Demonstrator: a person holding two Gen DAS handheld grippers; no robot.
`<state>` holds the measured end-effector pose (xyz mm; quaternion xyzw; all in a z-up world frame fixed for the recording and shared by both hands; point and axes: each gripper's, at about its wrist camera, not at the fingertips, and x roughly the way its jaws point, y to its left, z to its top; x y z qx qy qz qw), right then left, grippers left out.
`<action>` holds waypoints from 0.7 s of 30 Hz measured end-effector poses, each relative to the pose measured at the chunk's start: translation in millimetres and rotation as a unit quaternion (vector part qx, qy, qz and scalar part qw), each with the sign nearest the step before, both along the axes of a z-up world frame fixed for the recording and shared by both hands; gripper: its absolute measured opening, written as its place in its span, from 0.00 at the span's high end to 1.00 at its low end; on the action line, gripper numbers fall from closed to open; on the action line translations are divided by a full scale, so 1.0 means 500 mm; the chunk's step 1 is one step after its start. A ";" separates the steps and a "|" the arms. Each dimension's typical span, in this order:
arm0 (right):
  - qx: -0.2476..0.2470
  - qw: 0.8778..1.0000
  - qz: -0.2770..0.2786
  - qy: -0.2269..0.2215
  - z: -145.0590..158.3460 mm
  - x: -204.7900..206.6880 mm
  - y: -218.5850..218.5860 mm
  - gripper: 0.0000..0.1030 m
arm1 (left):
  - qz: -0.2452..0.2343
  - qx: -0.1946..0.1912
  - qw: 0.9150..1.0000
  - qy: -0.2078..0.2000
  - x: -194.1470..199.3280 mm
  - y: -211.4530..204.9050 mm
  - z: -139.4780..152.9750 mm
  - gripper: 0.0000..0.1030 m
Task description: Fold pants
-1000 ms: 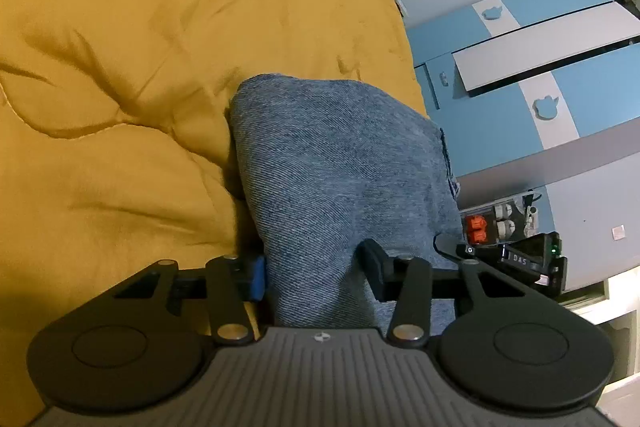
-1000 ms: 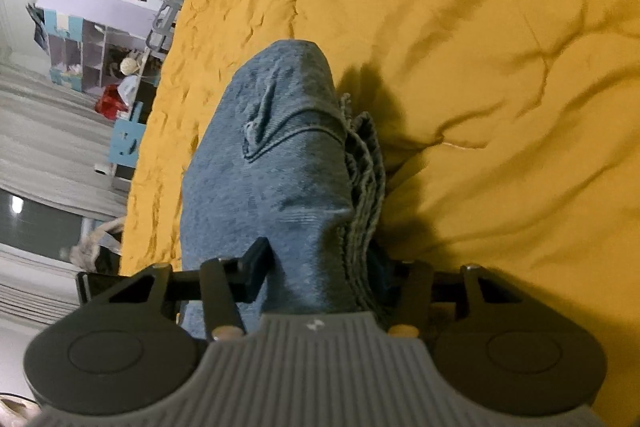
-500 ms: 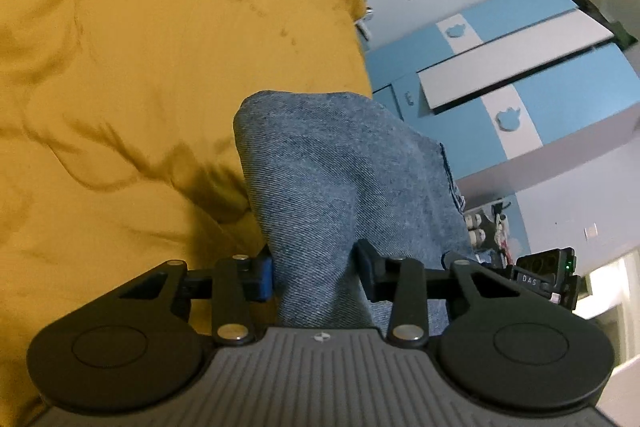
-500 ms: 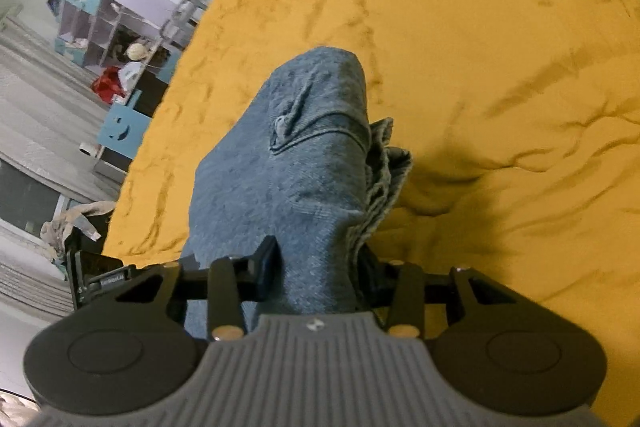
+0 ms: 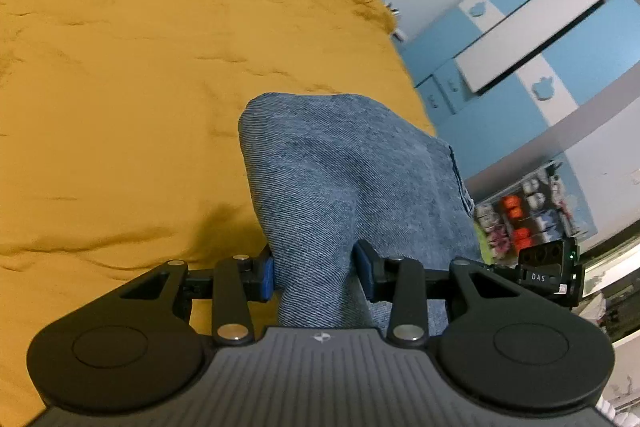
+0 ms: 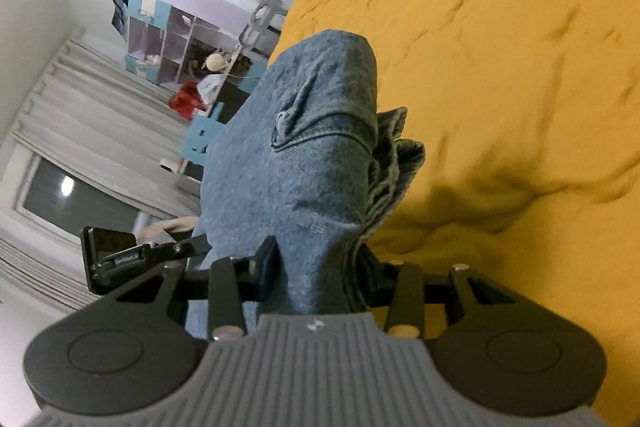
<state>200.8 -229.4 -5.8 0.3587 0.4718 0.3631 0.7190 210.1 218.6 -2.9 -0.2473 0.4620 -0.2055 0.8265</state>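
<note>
The pants [image 5: 344, 179] are blue denim, folded into a thick bundle and held above the yellow bedspread [image 5: 140, 67]. My left gripper [image 5: 318, 277] is shut on one end of the bundle, its blue pads pressing the cloth from both sides. My right gripper [image 6: 318, 267] is shut on the other end of the pants [image 6: 312, 155], where stacked layer edges and a seam show. The other gripper's tip [image 5: 548, 269] shows at the right in the left wrist view, and at the left in the right wrist view [image 6: 112, 251].
The yellow bedspread [image 6: 500, 67] fills the space under the pants. A blue and white wardrobe [image 5: 520, 39] stands beyond the bed's edge. A shelf unit [image 6: 176, 39], grey curtains [image 6: 80, 115] and a window are on the other side.
Both grippers have risen with the pants still held, tilting up. The bed looks farther away and more of the room shows in each view.
</note>
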 end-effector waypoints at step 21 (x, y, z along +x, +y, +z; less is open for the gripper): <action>0.021 0.993 -0.008 0.120 -0.274 0.006 0.162 0.68 | 0.050 0.019 0.995 0.082 0.016 0.061 -0.221 0.49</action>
